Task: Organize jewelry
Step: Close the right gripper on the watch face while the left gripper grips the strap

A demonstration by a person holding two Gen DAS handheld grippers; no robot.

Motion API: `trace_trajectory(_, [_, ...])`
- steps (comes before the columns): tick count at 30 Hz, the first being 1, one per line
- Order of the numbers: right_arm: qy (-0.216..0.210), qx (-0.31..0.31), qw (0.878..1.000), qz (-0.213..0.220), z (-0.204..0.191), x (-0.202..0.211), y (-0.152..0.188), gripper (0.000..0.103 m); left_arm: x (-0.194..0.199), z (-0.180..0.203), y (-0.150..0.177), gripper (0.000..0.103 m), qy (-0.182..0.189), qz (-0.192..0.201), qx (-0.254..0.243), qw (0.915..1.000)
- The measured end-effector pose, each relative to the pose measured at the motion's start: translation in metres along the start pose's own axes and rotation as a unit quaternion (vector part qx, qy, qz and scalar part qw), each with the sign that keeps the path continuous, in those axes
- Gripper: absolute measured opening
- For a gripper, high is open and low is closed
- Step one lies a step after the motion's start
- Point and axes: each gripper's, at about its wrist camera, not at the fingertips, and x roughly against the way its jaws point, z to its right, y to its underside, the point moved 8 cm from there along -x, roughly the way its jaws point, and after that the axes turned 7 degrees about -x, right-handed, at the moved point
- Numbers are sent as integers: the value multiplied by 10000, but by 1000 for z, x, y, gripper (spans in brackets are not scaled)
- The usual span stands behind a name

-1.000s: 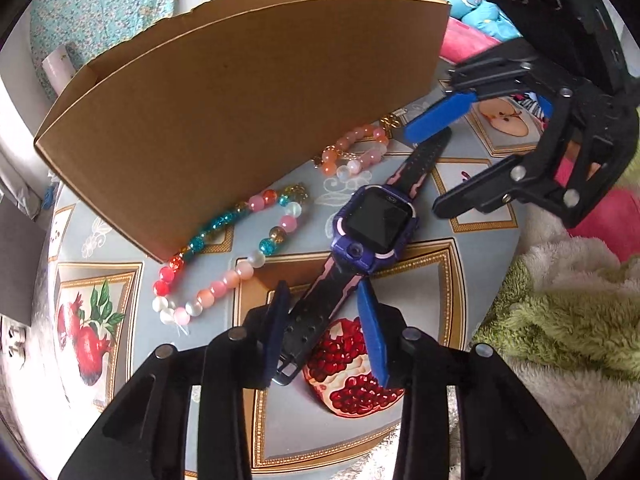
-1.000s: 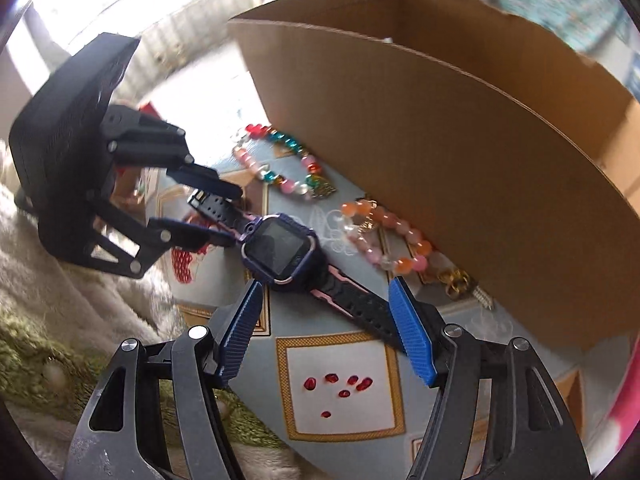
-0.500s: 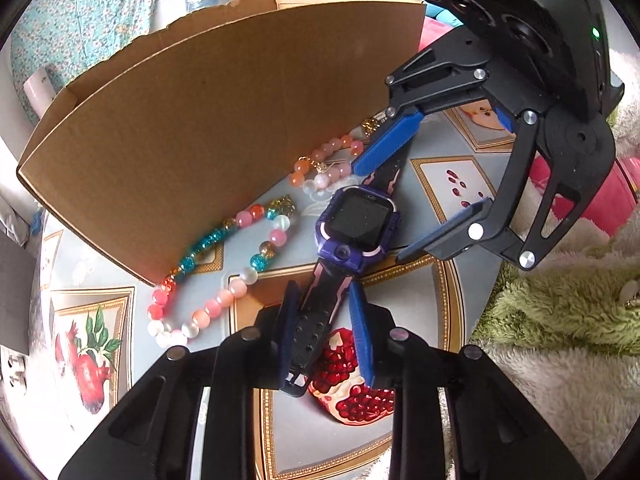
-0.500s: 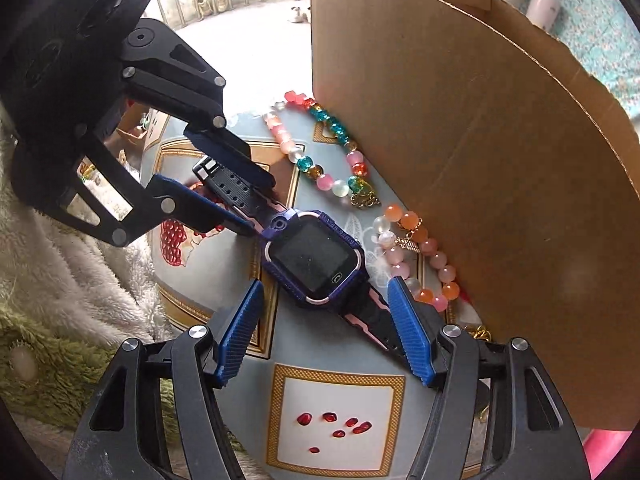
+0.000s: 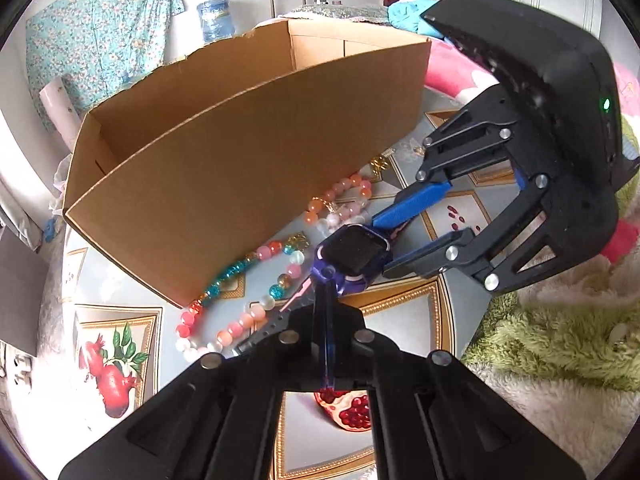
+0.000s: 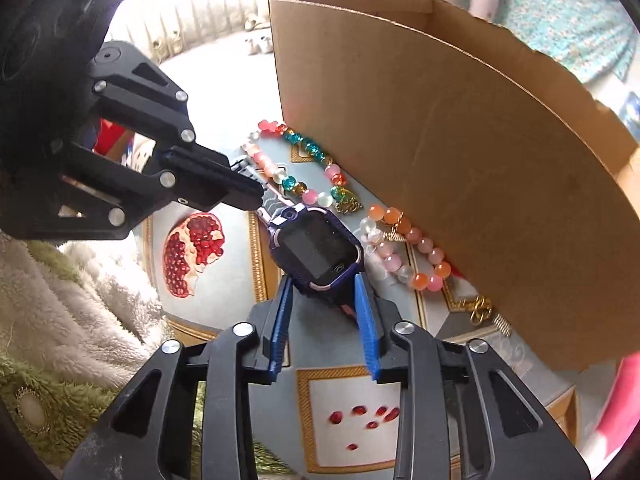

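Note:
A purple watch point(image 5: 354, 254) point(image 6: 318, 252) with a black and pink strap is held between both grippers, just above the round table. My left gripper point(image 5: 326, 296) is shut on one strap end. My right gripper point(image 6: 324, 300) is shut on the other strap, its blue fingers point(image 6: 366, 312) pressed against it. A long multicoloured bead bracelet point(image 5: 256, 292) point(image 6: 298, 162) and a shorter orange and pink bead bracelet point(image 5: 340, 202) point(image 6: 408, 248) lie on the table against the open cardboard box point(image 5: 248, 152) point(image 6: 460, 152).
The table top point(image 6: 356, 408) has a pomegranate-print cover. A small gold trinket point(image 6: 482, 312) lies by the box's foot. Fluffy green and white fabric point(image 5: 560, 344) borders the table's edge.
Both grippers have closed on the watch straps, the left one first. The watch has lifted off the table and both views have risen.

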Motion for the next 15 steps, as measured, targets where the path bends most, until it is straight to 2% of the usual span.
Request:
trace_trajectory(3, [-178, -323, 9993, 3, 2, 2, 5, 23, 0, 7, 2, 1, -28, -57, -55, 10000])
trace_trajectory(5, [-309, -515, 9982, -9, 2, 3, 11, 20, -1, 7, 6, 10, -123, -105, -119, 9998])
trace_trajectory(6, [-430, -666, 9968, -42, 3, 2, 12, 19, -1, 9, 7, 19, -197, -117, -175, 9996])
trace_trajectory(8, [-663, -924, 9934, -129, 6, -1, 14, 0, -2, 13, 8, 26, -211, -110, -285, 9993])
trace_trajectory(10, [-831, -1249, 9883, -280, 17, -5, 16, 0, -3, 15, 9, 36, -211, -124, -392, 9989])
trace_trajectory(15, [-1191, -1453, 9813, -407, 25, -8, 5, 0, -14, 28, 11, 39, -486, -284, -821, 9950])
